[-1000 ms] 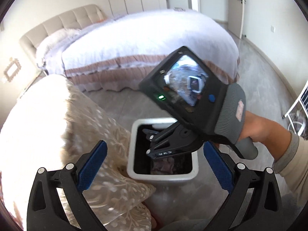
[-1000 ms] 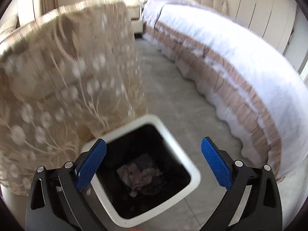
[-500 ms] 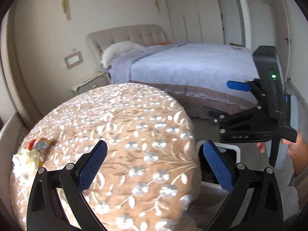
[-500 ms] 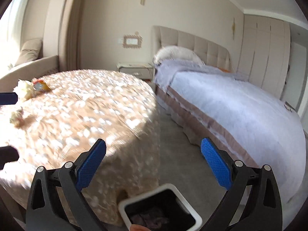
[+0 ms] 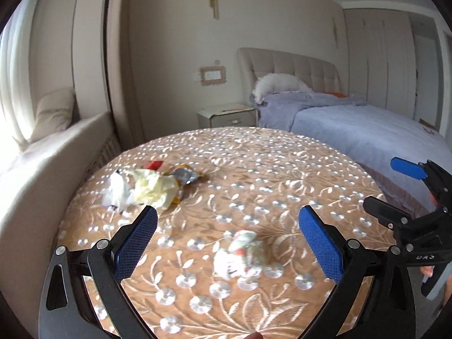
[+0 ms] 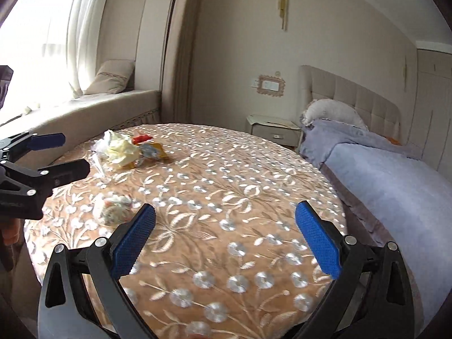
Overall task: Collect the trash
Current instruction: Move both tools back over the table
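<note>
A crumpled white wrapper with red marks (image 5: 243,252) lies on the round table (image 5: 282,175), between the fingers of my open, empty left gripper (image 5: 228,240). A pile of trash (image 5: 147,186), white and pale yellow paper with red and silver wrappers, lies at the table's far left. In the right wrist view the wrapper (image 6: 113,207) sits left of my open, empty right gripper (image 6: 226,238), and the pile (image 6: 124,149) lies farther back. My right gripper also shows at the right edge of the left wrist view (image 5: 412,197), hovering over the table's rim.
The round table wears a tan floral cloth (image 6: 226,175). A bed with a lilac cover (image 6: 395,175) stands to the right, a nightstand (image 6: 272,131) behind. A window seat with a cushion (image 6: 113,77) runs along the left wall.
Both grippers have swung up from the white bin on the floor to face the tabletop. The bin with trash inside has left both views. Both stay open.
</note>
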Demonstrator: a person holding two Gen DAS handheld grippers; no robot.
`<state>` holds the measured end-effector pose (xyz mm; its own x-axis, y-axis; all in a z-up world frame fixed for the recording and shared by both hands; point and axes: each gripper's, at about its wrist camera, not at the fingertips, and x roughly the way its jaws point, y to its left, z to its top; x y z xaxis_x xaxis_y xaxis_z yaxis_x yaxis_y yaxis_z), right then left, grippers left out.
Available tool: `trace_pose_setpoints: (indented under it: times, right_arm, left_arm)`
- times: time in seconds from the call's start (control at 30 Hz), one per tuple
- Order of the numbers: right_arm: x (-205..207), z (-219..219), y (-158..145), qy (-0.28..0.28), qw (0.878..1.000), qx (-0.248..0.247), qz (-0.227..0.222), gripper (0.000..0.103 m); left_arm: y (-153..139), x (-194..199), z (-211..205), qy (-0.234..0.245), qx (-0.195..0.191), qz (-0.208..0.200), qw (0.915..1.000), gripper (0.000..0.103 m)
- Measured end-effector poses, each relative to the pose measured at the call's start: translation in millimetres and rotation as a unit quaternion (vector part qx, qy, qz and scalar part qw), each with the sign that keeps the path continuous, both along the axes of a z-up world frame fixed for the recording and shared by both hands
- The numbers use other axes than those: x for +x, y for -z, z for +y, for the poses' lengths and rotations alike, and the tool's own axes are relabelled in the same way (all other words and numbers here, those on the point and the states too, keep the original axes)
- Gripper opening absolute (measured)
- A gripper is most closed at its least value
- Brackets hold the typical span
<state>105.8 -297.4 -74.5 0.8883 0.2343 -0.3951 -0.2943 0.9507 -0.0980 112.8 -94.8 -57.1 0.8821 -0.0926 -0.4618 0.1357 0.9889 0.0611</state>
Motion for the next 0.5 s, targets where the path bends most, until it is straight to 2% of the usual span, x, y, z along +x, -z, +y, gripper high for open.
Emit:
trace_pose_setpoints:
  times: [0.23,0.37,0.47,0.5]
  right_arm:
    - [20.9,52.6,-0.7,-0.048,0.999,0.006,0.022,0.098]
    - [36.7,84.8,12.1,-0.073,0.996,-0.011,0.050,0.098]
    - [46.6,107.0,22.9,-0.091,0.993,-0.032,0.073,0.098]
    - [51.9,112.4,27.3,-0.099,0.990,-0.039,0.093,0.098]
  left_arm:
    - [9.0,22.0,54.9,-0.059,-0.005,0.029,0.9978,0.098]
    - [23.4,37.8,76.7,-0.077,-0.033,0.062,0.9945,0.098]
    - [29.4,46.1,80.9,-0.087,-0.027,0.063,0.9939,0.098]
    - [29.9,47.6,81.5,-0.088,-0.023,0.063,0.9939,0.098]
